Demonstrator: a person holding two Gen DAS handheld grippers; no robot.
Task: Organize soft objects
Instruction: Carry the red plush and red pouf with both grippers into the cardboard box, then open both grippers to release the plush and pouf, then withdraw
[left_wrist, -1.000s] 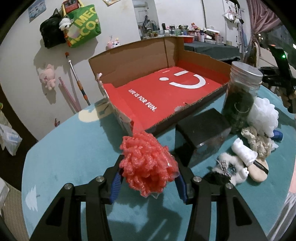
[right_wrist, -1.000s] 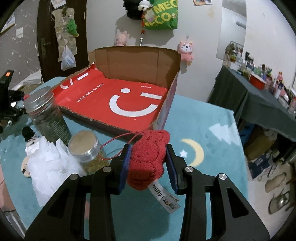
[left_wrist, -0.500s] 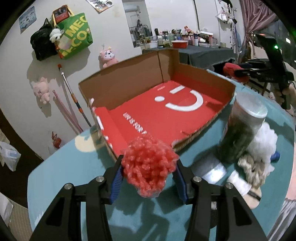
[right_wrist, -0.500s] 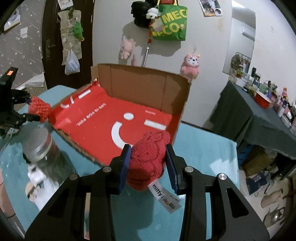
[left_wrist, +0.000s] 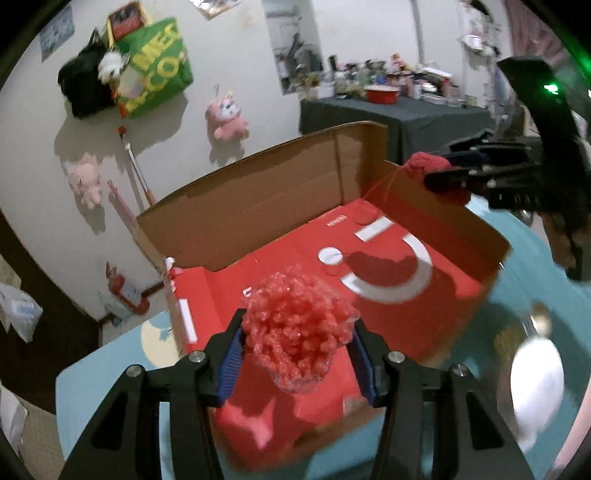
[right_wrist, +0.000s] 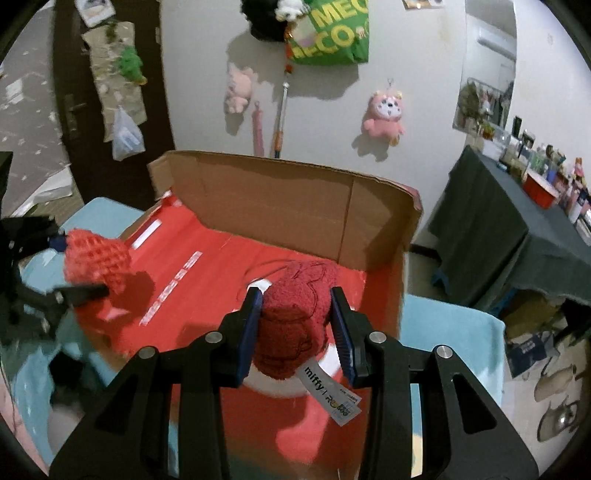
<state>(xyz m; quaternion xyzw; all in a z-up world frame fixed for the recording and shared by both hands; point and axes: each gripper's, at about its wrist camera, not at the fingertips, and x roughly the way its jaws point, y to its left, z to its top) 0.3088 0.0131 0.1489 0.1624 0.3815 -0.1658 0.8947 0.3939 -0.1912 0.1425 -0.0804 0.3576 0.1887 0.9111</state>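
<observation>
A shallow cardboard box (left_wrist: 258, 199) with a red printed floor stands on the teal table. My left gripper (left_wrist: 297, 352) is shut on a coral pom-pom (left_wrist: 299, 332) and holds it above the box's near-left part. My right gripper (right_wrist: 295, 332) is shut on a dark red plush toy (right_wrist: 295, 325) with a white "miffy" tag, held over the red box floor (right_wrist: 207, 280). In the left wrist view the right gripper (left_wrist: 443, 171) with the plush hangs over the box's far right wall. In the right wrist view the pom-pom (right_wrist: 96, 260) shows at the left above the box.
A white puff (left_wrist: 535, 384) lies blurred on the teal table (left_wrist: 535, 258) right of the box. Plush toys and a green bag (right_wrist: 328, 33) hang on the wall behind. A dark-clothed side table (right_wrist: 517, 229) full of small items stands to the right.
Both grippers have risen and moved forward, from above the table in front of the box to over its red floor, each still holding its soft toy.
</observation>
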